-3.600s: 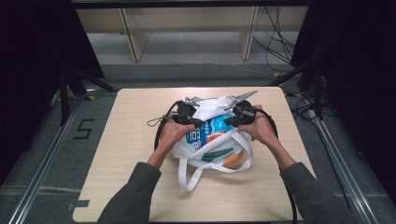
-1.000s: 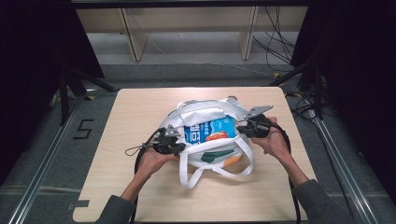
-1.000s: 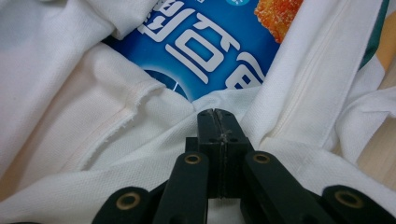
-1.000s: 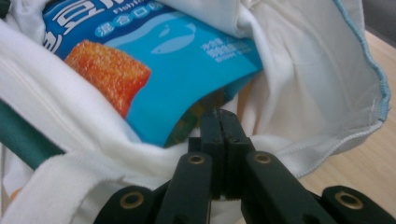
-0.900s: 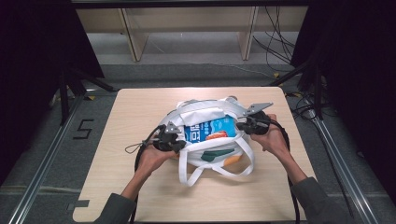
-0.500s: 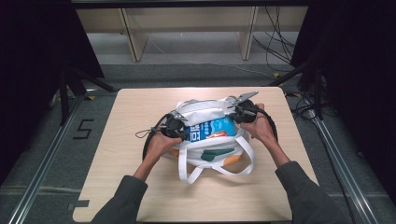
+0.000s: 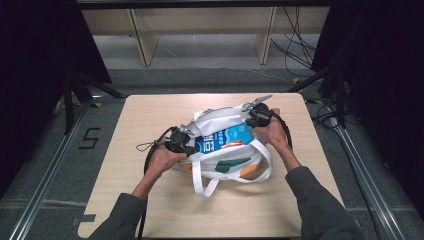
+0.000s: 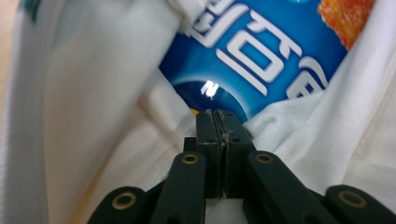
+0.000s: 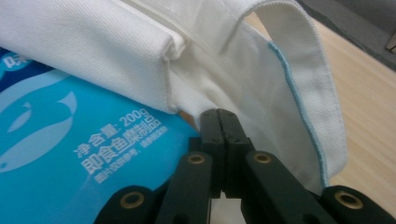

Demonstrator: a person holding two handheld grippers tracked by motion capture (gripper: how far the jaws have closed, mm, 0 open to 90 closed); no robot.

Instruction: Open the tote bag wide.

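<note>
A light wooden table (image 7: 150,120) with rounded corners sits on a grey floor, seen from above. Behind it, at twelve o'clock, stands a pale wooden shelf unit (image 7: 205,25), and black cables (image 7: 300,35) trail over the floor at about one o'clock.

Near the middle of the table, a little toward three o'clock, lies a white cloth bag (image 7: 220,117) with long white straps (image 7: 200,177) looping toward six o'clock. Its mouth is spread wide. Inside rests a blue packet (image 7: 225,138) printed with white lettering, with orange showing beside it; a dark green and orange print marks the bag's near side.

A person's forearms in grey sleeves (image 7: 320,200) come in from six o'clock.

The left gripper (image 7: 186,148) meets the bag's rim at nine o'clock of the bag. In the left gripper view its black jaws are pressed together, with white cloth (image 8: 116,93) bunched round their tips and the blue packet (image 8: 261,56) just beyond; they seem to be pinching the cloth, though the pinched edge itself is hard to make out.

The right gripper (image 7: 251,119) meets the rim at two o'clock of the bag. In the right gripper view its jaws are likewise closed together against a fold of white cloth (image 9: 140,51), the blue packet (image 9: 70,154) lying just beside them.
</note>
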